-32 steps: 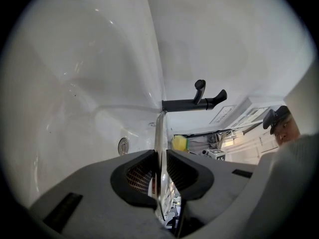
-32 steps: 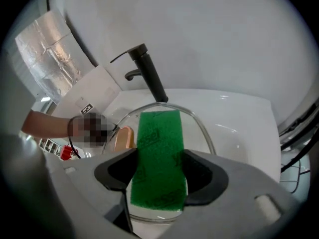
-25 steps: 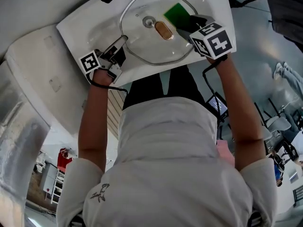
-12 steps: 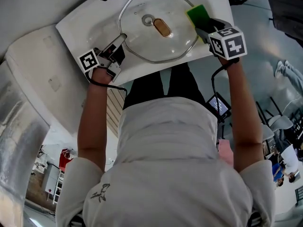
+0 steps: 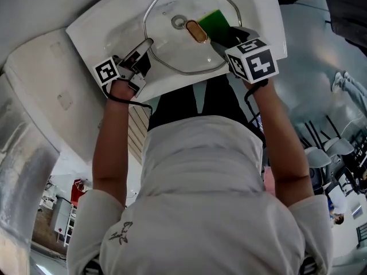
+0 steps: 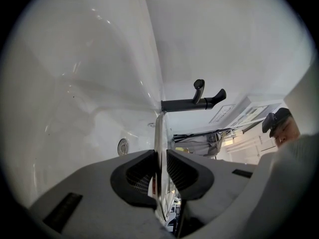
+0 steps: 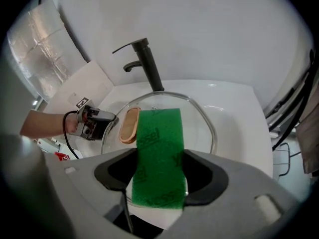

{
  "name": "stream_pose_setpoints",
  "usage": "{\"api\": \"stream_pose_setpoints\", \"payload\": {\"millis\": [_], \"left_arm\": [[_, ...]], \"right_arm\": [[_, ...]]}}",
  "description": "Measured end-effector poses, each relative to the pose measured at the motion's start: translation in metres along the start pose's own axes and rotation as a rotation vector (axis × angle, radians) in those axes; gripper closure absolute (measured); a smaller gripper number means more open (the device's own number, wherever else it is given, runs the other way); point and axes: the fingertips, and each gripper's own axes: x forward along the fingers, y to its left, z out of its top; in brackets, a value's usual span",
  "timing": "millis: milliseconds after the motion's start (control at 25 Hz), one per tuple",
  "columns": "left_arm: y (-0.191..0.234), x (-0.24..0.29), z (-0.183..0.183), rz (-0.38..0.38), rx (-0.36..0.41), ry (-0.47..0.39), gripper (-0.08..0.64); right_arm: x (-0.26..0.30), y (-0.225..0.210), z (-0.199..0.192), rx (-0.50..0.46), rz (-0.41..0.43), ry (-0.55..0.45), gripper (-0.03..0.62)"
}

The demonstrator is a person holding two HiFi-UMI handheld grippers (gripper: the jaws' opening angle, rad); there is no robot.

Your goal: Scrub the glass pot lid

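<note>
The glass pot lid (image 5: 172, 47), steel-rimmed with an oval brown knob (image 5: 196, 32), lies tilted in the white sink (image 5: 97, 30). My left gripper (image 5: 147, 44) is shut on its left rim. In the left gripper view that rim (image 6: 158, 131) runs edge-on between the left gripper's (image 6: 160, 171) pads. A green scouring sponge (image 5: 215, 22) is pinched in my right gripper (image 5: 222, 34) and lies on the glass just right of the knob. In the right gripper view, the sponge (image 7: 159, 148) sticks out of the right gripper (image 7: 158, 176) over the lid (image 7: 202, 118).
A black faucet (image 7: 147, 63) stands at the sink's far end, also visible as the faucet (image 6: 194, 101). A white counter (image 5: 46, 90) and foil-covered panel (image 7: 45, 44) lie to the left. Dark cables (image 7: 294, 103) hang to the right. A person (image 6: 280, 124) stands beyond.
The right gripper carried the sponge out to the lid's right rim, then back left to beside the knob. The left gripper and the lid stayed put.
</note>
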Motion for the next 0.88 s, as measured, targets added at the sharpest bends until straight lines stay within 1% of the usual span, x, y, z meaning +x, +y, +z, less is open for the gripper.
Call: {"api": "stream_pose_setpoints", "payload": {"millis": [160, 240, 440, 560, 640, 720, 800, 880], "left_arm": [[-0.001, 0.0, 0.0, -0.003, 0.001, -0.006, 0.485], [0.0, 0.0, 0.001, -0.002, -0.001, -0.008, 0.485], [0.0, 0.0, 0.001, -0.006, 0.0, -0.005, 0.485], [-0.001, 0.0, 0.001, -0.008, 0.003, 0.0, 0.485], [-0.002, 0.002, 0.0, -0.01, 0.005, 0.009, 0.485], [-0.003, 0.002, -0.002, -0.011, -0.001, 0.016, 0.485], [-0.002, 0.001, -0.002, -0.01, -0.005, 0.02, 0.485], [-0.002, 0.001, -0.001, -0.011, -0.008, 0.024, 0.485]], "right_arm": [[0.001, -0.002, -0.001, -0.009, -0.007, -0.01, 0.307], [-0.002, -0.011, -0.007, -0.005, -0.014, -0.011, 0.307], [-0.013, -0.061, -0.036, 0.118, -0.06, -0.006, 0.307], [-0.017, -0.081, -0.042, 0.168, -0.078, 0.0, 0.307], [-0.021, -0.083, -0.036, 0.146, -0.101, 0.003, 0.307], [-0.03, -0.075, -0.018, 0.097, -0.121, -0.018, 0.307], [-0.04, -0.057, 0.011, 0.027, -0.123, -0.056, 0.307], [-0.045, -0.031, 0.043, -0.078, -0.113, -0.088, 0.307]]}}
